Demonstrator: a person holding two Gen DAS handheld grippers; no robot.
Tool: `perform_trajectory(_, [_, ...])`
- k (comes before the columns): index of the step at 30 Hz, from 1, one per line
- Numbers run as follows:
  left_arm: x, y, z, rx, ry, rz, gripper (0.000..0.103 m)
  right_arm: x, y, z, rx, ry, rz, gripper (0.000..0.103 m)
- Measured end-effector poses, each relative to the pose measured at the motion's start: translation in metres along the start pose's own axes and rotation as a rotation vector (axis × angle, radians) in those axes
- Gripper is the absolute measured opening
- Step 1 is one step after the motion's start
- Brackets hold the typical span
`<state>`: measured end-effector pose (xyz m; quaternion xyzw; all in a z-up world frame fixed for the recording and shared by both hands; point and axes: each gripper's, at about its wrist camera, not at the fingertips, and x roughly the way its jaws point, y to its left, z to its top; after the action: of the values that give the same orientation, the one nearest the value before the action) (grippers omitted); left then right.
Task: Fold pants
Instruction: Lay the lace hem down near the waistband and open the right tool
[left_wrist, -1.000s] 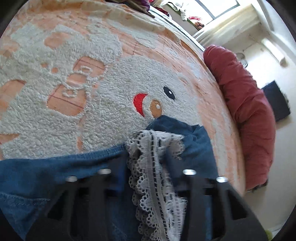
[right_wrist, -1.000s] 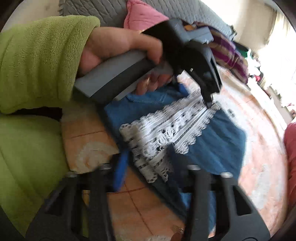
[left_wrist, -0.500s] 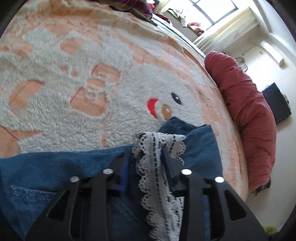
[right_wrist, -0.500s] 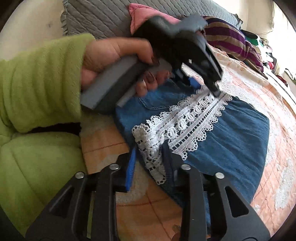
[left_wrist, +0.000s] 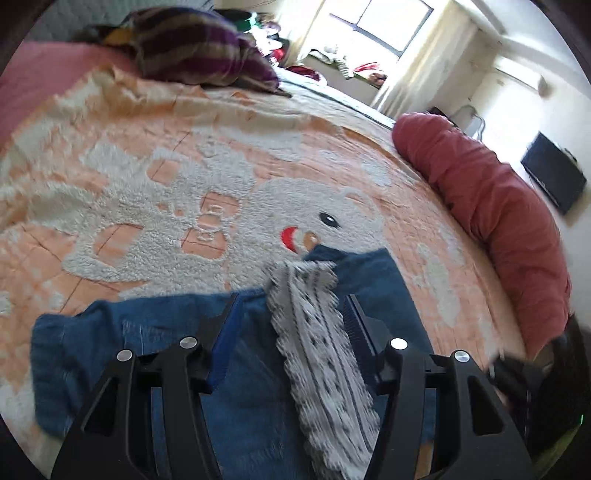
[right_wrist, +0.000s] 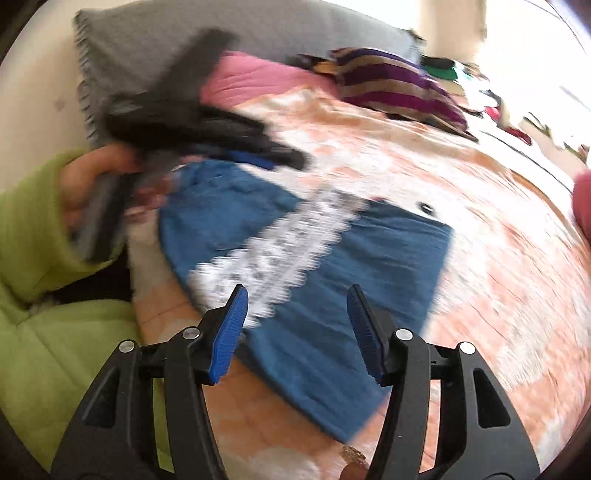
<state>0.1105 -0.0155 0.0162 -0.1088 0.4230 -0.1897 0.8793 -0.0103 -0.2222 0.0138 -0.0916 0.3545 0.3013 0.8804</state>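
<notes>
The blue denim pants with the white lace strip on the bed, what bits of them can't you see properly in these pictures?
- Blue denim pants, left wrist view: the near end is cut off by the bottom edge and hidden behind the black left gripper.
- White lace strip, right wrist view: motion blur smears its pattern.
- Both views: what lies underneath the folded pants is hidden by the top layer.

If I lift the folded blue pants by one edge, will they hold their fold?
Probably not: the blue pants lie flat in soft, creased layers, so they would likely droop and unfold. The lace trim looks loose and may snag. The fleecy blanket would likely grip rather than let them slide.
</notes>
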Motion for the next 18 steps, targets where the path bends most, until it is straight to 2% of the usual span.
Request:
perform_trajectory(3, [-0.013, -0.013, -0.015, 0.054, -0.002, 0.008, 0.054, -0.002, -0.014, -0.006, 0.025, 0.000, -0.028, 0.052])
perform_trajectory(7, [-0.018, -0.039, -0.041, 0.147, 0.034, -0.006, 0.050, 0.005, -0.015, -0.011, 0.023, 0.016, 0.006, 0.052])
perform_trajectory(9, [-0.012, -0.051, -0.053, 0.190, 0.064, -0.017, 0.043, 0.014, -0.013, -0.014, 0.020, 0.056, 0.022, 0.052])
perform_trajectory(12, [0.002, -0.064, -0.070, 0.248, 0.128, -0.003, 0.043, 0.025, -0.015, -0.023, 0.022, 0.133, -0.004, 0.052])
perform_trajectory(13, [0.009, -0.066, -0.075, 0.269, 0.155, 0.025, 0.044, 0.030, -0.020, -0.029, 0.034, 0.168, -0.017, 0.051])
perform_trajectory(15, [0.020, -0.062, -0.085, 0.273, 0.205, 0.051, 0.045, 0.031, -0.031, -0.039, 0.090, 0.172, 0.003, 0.050])
perform_trajectory(18, [0.025, -0.058, -0.088, 0.271, 0.213, 0.047, 0.045, 0.030, -0.034, -0.045, 0.104, 0.156, 0.016, 0.050])
